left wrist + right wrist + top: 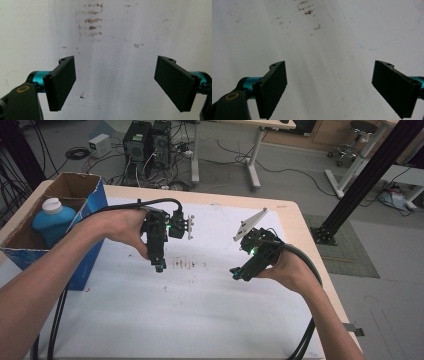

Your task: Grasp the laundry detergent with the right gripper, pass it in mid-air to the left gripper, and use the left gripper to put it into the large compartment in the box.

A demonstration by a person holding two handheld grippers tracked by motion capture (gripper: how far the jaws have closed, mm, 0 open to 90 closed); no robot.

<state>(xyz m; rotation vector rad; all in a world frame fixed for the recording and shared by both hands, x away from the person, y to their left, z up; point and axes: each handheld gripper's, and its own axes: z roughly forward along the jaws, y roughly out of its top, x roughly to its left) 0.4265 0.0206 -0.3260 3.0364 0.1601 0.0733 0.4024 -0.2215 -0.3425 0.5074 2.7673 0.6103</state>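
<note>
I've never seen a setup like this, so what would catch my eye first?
Probably the two black hand-held grippers, left gripper and right gripper, held jaws-open over a white mat with brown stains. Next, the blue bottle standing in the cardboard box at the table's far left.

My left gripper [159, 266] is a black block with a small green light, a pale bracket on its far right side and teal at the tips. My right gripper [235, 273] is black too, lit green, with a grey three-cornered plate on top. Both trail thick black cables. My fingers [61, 83] are flat black pads on teal barrels, screw holes at the corners, beside a brass-ringed link. My forearms are bare, no sleeves.
</note>
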